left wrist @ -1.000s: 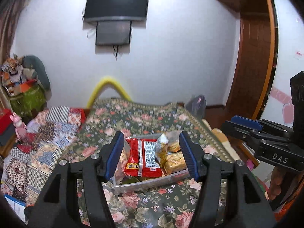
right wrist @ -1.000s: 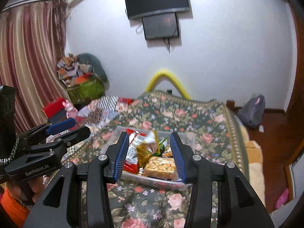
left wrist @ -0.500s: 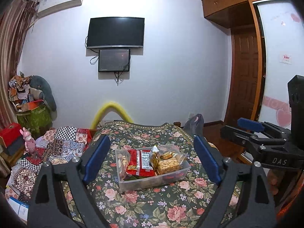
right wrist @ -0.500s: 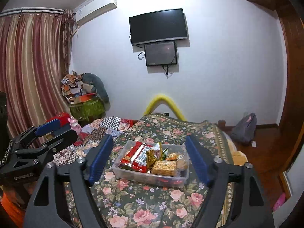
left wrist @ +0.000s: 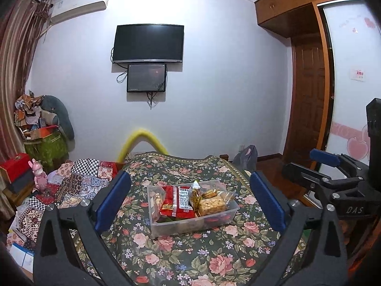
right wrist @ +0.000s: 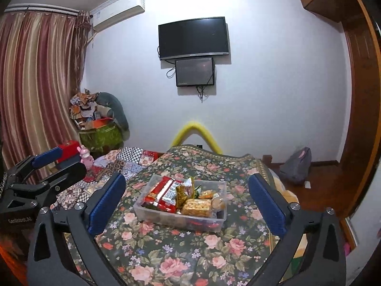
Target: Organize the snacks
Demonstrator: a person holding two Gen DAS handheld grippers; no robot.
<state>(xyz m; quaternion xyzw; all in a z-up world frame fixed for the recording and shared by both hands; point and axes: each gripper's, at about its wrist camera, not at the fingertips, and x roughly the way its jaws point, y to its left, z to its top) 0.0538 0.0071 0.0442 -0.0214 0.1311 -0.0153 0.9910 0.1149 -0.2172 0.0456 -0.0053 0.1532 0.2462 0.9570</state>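
Observation:
A clear plastic box (left wrist: 228,214) full of snacks sits on the floral bed cover (left wrist: 190,257); it also shows in the right wrist view (right wrist: 166,218). Inside lie a red packet (left wrist: 177,200), a golden biscuit pack (left wrist: 212,205) and other small packs. My left gripper (left wrist: 190,205) is open and empty, held back from and above the box. My right gripper (right wrist: 188,205) is open and empty too, equally far back. Each gripper shows at the side of the other's view, the right one (left wrist: 333,174) and the left one (right wrist: 42,166).
A patchwork quilt (left wrist: 78,181) lies on the bed's left side. A pink toy (left wrist: 39,176) and red box (left wrist: 14,169) stand at the left. A yellow padded arch (left wrist: 142,140) rises at the bed's far end. A grey backpack (right wrist: 297,164) sits on the floor right.
Both grippers have pulled back and up from the box and opened wide. The box now looks smaller and farther away, and the views have tilted up.

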